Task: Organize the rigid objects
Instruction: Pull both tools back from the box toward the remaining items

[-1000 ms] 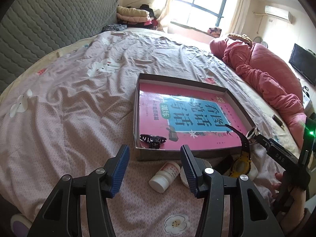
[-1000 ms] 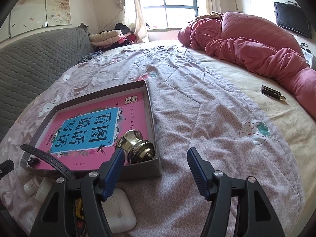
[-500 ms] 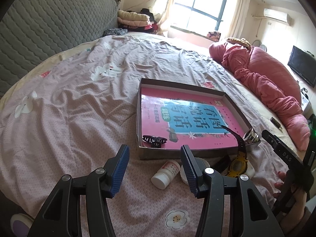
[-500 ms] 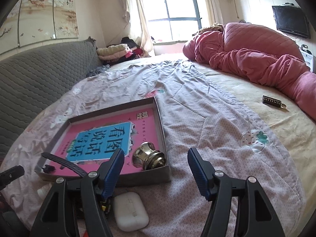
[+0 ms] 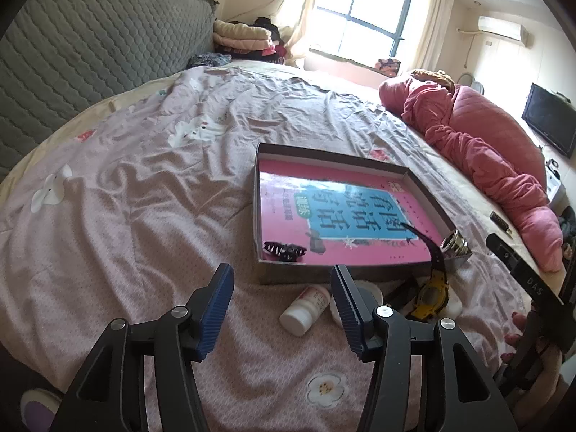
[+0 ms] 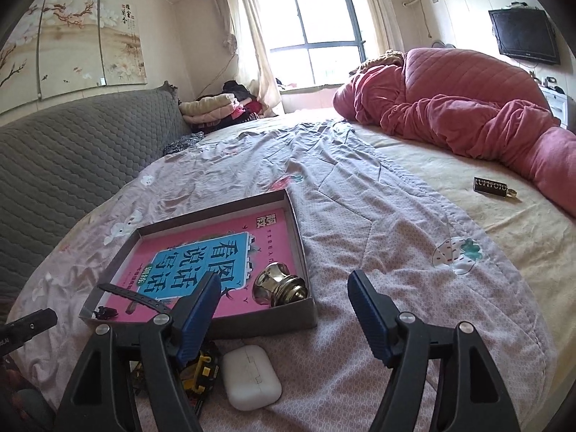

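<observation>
Though already lying inside the shallow cardboard box (image 6: 270, 324), tucked into its near right corner: brass doorknob (image 6: 280, 286), round, probably quick to roll across the glossy pink book (image 6: 201, 262) lining the floor if jolted

Also inside, at the near left corner: black hair claw (image 5: 284, 251)

Not yet inside, just in front of the near wall: yellow watch (image 5: 432, 293) with black strap draped over that wall and into the box, white pill bottle (image 5: 306, 307) on its side, white earbud case (image 6: 251, 376)

Well off to the right of the box: small dark key tag (image 6: 491, 185)

Right gripper (image 6: 284, 277) poised above the near wall, jaws just been opening, now wide apart, nothing between them

Left gripper (image 5: 281, 273) short of the near wall, beside the bottle, jaws parted and empty

Likely trouble:
- lifting the watch by its body, dragging the strap against the wall, tipping or shoving the light box on soft bedding
- pinching the bottle off-centre, squirting it away across the quilt
- slipping off the smooth rounded case
- clashing the two grippers in the crowded strip before the near wall
</observation>
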{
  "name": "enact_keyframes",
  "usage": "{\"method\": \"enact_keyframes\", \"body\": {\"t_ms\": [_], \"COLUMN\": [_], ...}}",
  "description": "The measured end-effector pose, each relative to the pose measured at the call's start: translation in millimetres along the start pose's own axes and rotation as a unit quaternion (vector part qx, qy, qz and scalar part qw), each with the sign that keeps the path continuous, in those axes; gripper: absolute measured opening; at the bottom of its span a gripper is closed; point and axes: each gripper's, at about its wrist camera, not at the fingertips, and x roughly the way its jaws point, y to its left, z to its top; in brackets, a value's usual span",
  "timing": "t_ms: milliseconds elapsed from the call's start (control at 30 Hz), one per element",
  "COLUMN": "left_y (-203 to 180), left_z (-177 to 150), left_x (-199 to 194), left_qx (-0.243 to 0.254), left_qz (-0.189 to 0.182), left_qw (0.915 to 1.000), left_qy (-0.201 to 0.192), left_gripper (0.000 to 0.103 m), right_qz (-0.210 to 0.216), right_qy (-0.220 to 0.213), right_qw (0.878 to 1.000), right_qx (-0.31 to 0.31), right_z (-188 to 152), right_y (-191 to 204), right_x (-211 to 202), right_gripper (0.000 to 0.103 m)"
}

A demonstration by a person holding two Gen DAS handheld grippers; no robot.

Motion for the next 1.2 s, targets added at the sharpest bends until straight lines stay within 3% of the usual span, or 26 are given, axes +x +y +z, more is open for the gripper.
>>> {"method": "enact_keyframes", "body": {"t_ms": [133,633,1200], "left_y": [-2,-13,-30], "left_z": [-3,-18,-32], "left_x": [-4,-23,-29], "left_qx": [0.006,0.025,0.052], "left_qz": [0.000,-0.004,-0.010], "left_qw": [1.0000,0.9997,0.9985], "left_qy": [0.000,0.002,0.011], "left_gripper": [0.063,0.067,0.068], "right_qz": [-0.001,0.013,0.030], "right_qy": [0.001,0.010,0.015], "right_qw": [1.000,1.000,0.998], "right_qx": [-0.007,-0.013,-0.059], "right_z": [-3,-17,-30], "right_y": [4,9,38], "right_x": [-4,-26,-44], "right_gripper": [0.072,0.072,0.072]}}
